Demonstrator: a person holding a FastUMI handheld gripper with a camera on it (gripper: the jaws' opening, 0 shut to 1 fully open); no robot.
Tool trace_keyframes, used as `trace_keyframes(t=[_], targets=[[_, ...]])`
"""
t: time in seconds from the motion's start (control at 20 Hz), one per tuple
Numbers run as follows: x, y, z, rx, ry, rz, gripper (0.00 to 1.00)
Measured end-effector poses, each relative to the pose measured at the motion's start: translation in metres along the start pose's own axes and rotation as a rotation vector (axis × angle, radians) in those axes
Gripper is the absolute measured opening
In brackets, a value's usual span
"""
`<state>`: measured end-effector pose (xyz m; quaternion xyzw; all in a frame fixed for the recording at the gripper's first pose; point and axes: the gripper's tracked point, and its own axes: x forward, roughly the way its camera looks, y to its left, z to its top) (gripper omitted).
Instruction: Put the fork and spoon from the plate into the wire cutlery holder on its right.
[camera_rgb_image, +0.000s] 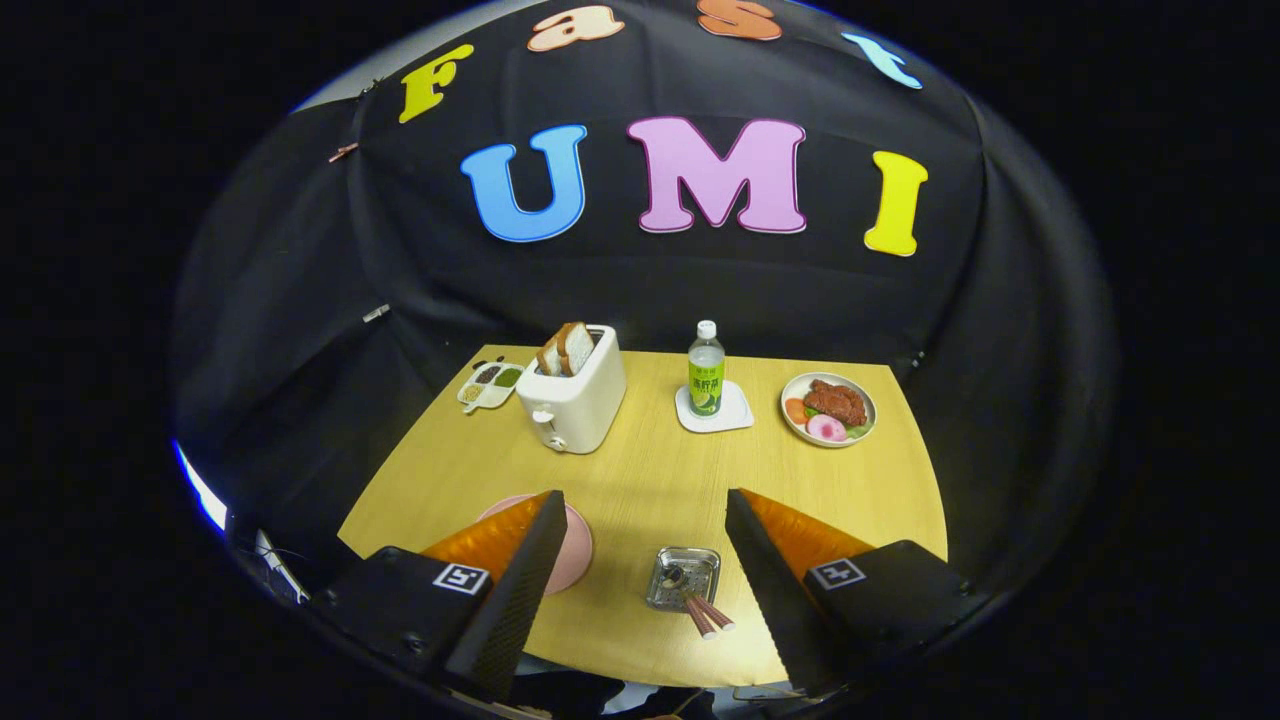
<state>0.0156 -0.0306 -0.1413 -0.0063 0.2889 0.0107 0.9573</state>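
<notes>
Wire cutlery holder (683, 577): small metal basket on the worktop (650, 480), between the tongs' fingers and nearer the right one. Two pinkish handles (708, 615) stick out of it at a slant toward the camera, side by side; a shiny utensil head shows inside. By this the fork and spoon appear to be in the holder already.

Handling, as judged: light, stiff, slim pieces; smooth handles likely slippery, best pinched across mid-handle.

Pink plate (572, 550): left of the holder, largely hidden behind the left finger; the visible part is bare.

Tongs (645, 505): spread wide, holding nothing, raised above the worktop.

Beyond: white toaster (575, 400) with bread, a small sectioned dish (490, 385), bottle (706, 368) on a coaster, plate of food (828, 408).
</notes>
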Motion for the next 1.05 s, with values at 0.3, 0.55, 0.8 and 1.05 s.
trace_keyframes(t=[0.3, 0.55, 0.8, 1.05], targets=[[-0.056, 0.013, 0.091, 0.009, -0.292, -0.069, 0.99], [-0.091, 0.006, 0.133, 0.042, -0.455, -0.148, 0.99], [-0.099, 0.005, 0.131, 0.061, -0.486, -0.138, 0.99], [-0.087, 0.002, 0.105, 0.099, -0.444, -0.087, 0.99]])
